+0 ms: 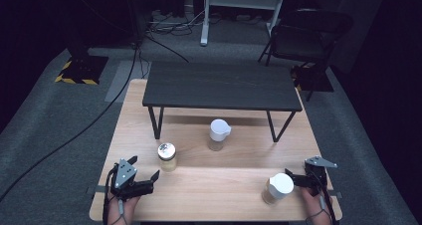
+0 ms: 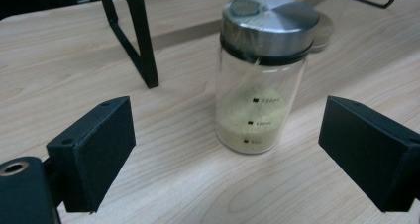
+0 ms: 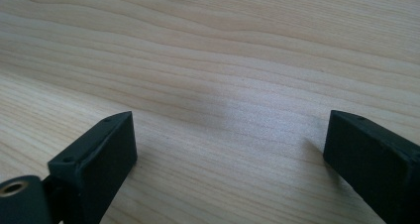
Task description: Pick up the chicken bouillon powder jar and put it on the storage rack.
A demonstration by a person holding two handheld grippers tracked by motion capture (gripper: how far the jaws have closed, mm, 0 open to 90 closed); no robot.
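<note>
Jar with the metal lid (image 1: pixel 167 157) stands upright on the wooden table (image 1: pixel 214 190), towards the near left, and it holds a shallow layer of pale grains at the bottom. The left gripper (image 1: pixel 149 181) sits just short of it, near the table's front edge, aimed at it with its jaws spread wide and nothing between them. From the left gripper view the jar (image 2: pixel 262 75) stands a little beyond the two black jaws, roughly midway between them, clear of both. Farther back, around the middle of the table, a second jar with a white lid (image 1: pixel 219 134) stands in front of a low black shelf (image 1: pixel 221 85) on thin legs. Over at the near right, a third jar, also white-lidded (image 1: pixel 277 187), stands just beside the right gripper (image 1: pixel 294 179), which the person's hand (image 1: pixel 314 205) holds close to the front edge. Whether they touch, I cannot tell. The right gripper view shows its jaws wide apart over bare wood (image 3: pixel 213 85), holding nothing.
</note>
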